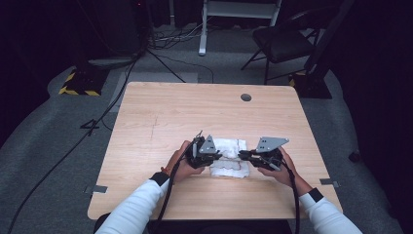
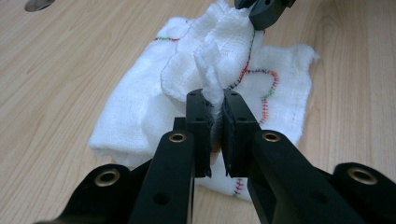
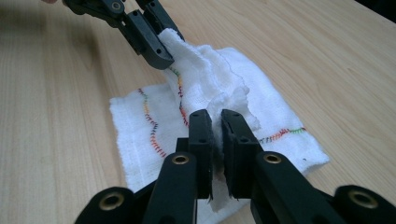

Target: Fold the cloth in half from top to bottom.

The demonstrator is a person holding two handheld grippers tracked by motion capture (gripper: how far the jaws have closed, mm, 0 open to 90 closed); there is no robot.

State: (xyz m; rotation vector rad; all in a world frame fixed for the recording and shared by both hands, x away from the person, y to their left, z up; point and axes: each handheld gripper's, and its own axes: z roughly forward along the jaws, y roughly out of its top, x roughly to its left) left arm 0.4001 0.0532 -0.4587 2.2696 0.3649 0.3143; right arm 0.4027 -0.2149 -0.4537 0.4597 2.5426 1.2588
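A white gauze cloth (image 1: pixel 228 168) with multicoloured stitched lines lies folded on the wooden table (image 1: pixel 160 117), near its front middle. My left gripper (image 1: pixel 217 155) is at the cloth's left side, shut on a raised fold of the upper layer. In the left gripper view the jaws (image 2: pixel 215 100) pinch a bunched edge of the cloth (image 2: pixel 135 112). My right gripper (image 1: pixel 242 155) is at the cloth's right side. In the right gripper view its jaws (image 3: pixel 215 116) are shut on another part of that lifted edge of the cloth (image 3: pixel 135 130). The lower layer stays flat on the table.
A round grey grommet (image 1: pixel 246 97) sits near the table's far edge. A dark chair (image 1: pixel 280 41) and a white stand (image 1: pixel 204 29) are on the floor beyond, with cables trailing at the left. Tape tabs (image 1: pixel 99 188) mark the table's front corners.
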